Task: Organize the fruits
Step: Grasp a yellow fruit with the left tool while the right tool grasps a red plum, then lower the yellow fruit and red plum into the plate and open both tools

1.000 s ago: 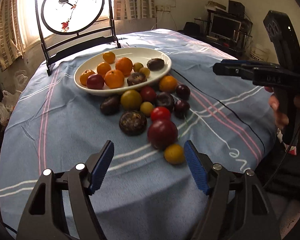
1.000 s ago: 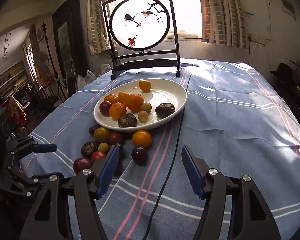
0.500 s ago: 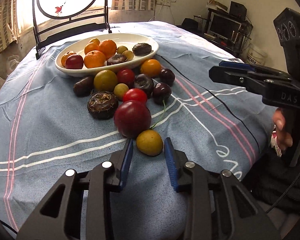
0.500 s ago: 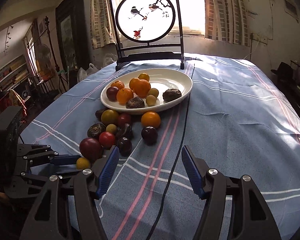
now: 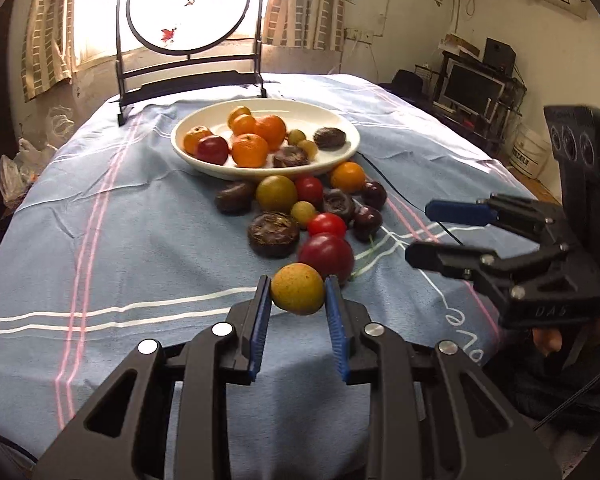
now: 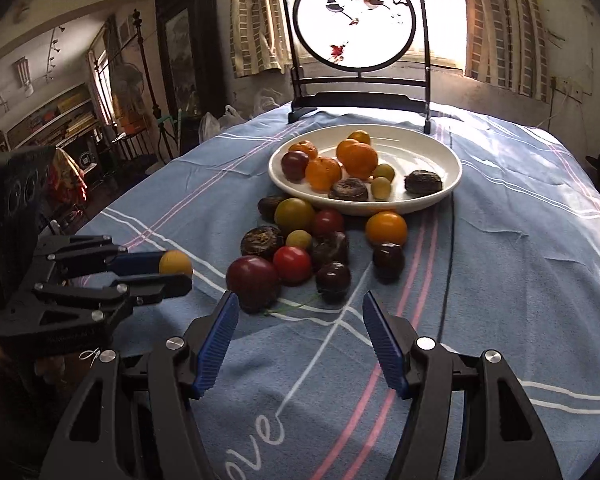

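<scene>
Blue striped cloth covered the desk (image 5: 140,248), with loose fruit piled just in front of the white plate (image 5: 340,152). Our left gripper (image 5: 297,289) was clamped on the small yellow fruit (image 5: 297,289) at the near end of the pile, apparently lifted off the cloth; our right gripper (image 6: 296,320) sat spread and empty. Pick step looked done, so next we'd carry it over the pile and release inside the plate.

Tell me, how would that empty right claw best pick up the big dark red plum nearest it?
Grip the big dark red round plum across its widest middle, with the right gripper coming from the near side, fingers already open wide. It is round and smooth, so any narrower hold could slip. The small red tomato crowds its far right side, so stay low and near.
</scene>
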Demonstrator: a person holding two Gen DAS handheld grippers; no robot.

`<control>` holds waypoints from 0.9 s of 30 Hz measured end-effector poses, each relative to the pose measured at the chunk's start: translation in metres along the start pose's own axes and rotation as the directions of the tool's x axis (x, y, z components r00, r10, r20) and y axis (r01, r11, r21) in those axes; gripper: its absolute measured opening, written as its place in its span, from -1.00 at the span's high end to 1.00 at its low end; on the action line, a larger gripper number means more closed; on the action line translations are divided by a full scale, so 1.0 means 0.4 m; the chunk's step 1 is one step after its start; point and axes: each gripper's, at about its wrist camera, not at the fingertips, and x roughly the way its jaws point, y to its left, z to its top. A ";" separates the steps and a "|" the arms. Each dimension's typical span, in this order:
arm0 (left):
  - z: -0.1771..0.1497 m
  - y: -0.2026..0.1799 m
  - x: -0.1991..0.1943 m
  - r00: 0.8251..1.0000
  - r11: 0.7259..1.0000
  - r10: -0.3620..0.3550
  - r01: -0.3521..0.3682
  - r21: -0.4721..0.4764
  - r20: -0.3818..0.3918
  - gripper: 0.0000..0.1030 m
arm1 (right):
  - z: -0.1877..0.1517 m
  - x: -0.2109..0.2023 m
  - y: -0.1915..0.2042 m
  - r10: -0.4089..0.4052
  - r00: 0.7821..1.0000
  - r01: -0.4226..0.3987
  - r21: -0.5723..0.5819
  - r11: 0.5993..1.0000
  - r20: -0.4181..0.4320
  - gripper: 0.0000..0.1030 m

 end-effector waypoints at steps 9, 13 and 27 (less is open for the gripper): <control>0.017 0.082 -0.017 0.999 0.998 0.033 -0.032 -0.063 0.017 0.49 | 0.039 0.124 0.099 -0.002 0.996 -0.004 -0.057 0.998 -0.094 -0.06; 0.011 0.088 -0.004 1.000 0.998 0.028 -0.027 -0.062 0.008 0.49 | 0.042 0.145 0.110 -0.033 0.995 0.028 -0.056 0.998 -0.098 0.25; 0.094 0.099 0.024 0.999 0.998 -0.024 0.025 -0.050 0.030 0.49 | 0.145 -0.006 -0.090 0.065 0.996 -0.072 0.160 0.984 0.053 0.25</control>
